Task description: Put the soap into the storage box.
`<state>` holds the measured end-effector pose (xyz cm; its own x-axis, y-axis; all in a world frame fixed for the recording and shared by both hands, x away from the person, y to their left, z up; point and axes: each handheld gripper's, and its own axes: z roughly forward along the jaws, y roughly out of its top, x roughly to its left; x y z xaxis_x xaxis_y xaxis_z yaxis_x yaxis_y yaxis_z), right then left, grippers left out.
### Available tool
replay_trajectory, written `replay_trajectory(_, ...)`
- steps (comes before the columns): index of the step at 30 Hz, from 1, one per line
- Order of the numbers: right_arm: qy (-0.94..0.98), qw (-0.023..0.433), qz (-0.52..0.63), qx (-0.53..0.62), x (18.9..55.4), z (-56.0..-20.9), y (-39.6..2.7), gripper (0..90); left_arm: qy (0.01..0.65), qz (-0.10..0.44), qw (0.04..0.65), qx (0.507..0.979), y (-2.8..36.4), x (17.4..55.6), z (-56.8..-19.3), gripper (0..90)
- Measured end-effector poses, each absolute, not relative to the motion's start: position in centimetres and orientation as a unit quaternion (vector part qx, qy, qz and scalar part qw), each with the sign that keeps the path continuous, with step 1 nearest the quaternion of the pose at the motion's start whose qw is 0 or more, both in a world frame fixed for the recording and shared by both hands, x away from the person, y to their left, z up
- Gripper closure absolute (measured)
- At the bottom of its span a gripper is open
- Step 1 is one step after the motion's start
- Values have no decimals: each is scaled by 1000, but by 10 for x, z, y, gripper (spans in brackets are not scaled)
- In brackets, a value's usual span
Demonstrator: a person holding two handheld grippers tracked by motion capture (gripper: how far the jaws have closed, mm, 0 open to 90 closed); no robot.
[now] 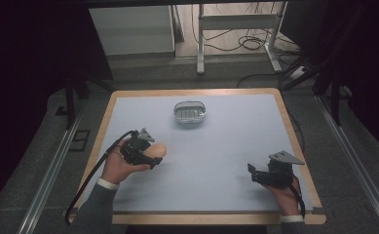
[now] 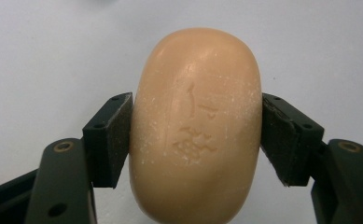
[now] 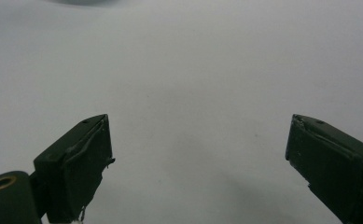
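A tan oval bar of soap (image 2: 195, 126) with a stamped mark sits between the jaws of my left gripper (image 2: 197, 135), both pads pressing its sides. From above, the soap (image 1: 156, 150) pokes out of my left gripper (image 1: 150, 155) at the table's left side, just above the mat. A clear plastic soap dish (image 1: 190, 111) stands at the far middle of the mat, apart from both grippers. My right gripper (image 3: 198, 154) is open over bare mat with nothing between its jaws; in the high view my right gripper (image 1: 255, 174) rests near the front right.
A pale blue mat (image 1: 216, 161) covers the wooden table (image 1: 294, 131). Beyond the table's far edge are a white cabinet (image 1: 131, 29), a metal frame (image 1: 236, 34) and loose cables on the floor. Dark curtains flank both sides.
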<state>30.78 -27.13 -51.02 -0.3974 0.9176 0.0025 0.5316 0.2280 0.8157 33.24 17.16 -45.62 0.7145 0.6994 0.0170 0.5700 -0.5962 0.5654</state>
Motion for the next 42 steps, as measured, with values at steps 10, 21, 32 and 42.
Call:
replay_trajectory(10,743,250,384,488,308,-510,-271,70,358,121,271,885,169,338,-453,314)
replay_trajectory(21,744,250,382,488,308,-511,-271,70,356,122,272,885,166,342,-449,315)
replay_trajectory(32,742,251,381,491,309,-511,-272,70,351,124,269,888,160,348,-448,317)
replay_trajectory(42,744,251,379,490,309,-512,-272,70,353,120,270,888,160,355,-449,319)
